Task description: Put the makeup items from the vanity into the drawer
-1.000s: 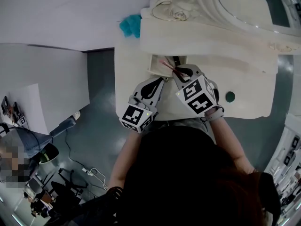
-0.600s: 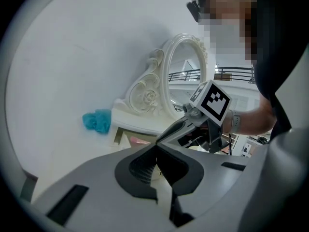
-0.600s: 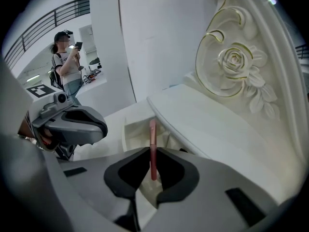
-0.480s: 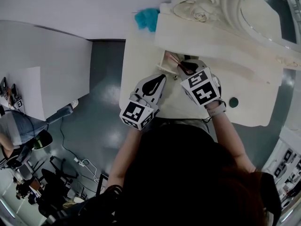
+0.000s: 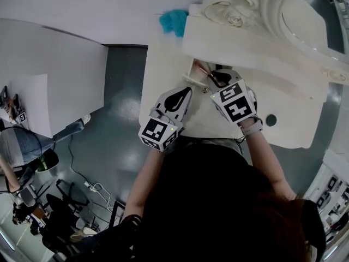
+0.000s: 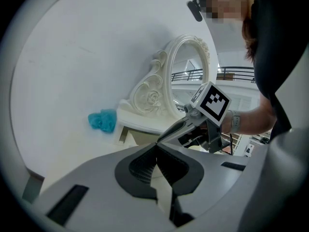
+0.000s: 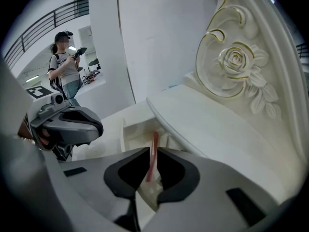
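Vanity [image 5: 163, 86], one open drawer [image 7: 124, 134]; right gripper [image 7: 153, 154] jaws pinch one pink stick [image 7: 154, 140]; left gripper [image 6: 157, 146] jaws together.

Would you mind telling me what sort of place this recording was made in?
Probably a staged set in a lab or hall rather than a bedroom: an ornate white vanity with a mirror stands on a grey floor, with loose cables nearby and a railed gallery in the background.

Head view: steeply down on vanity [image 5: 163, 91]. Gripper views: low, close, facing its back; probably share drawer [image 7: 126, 132].
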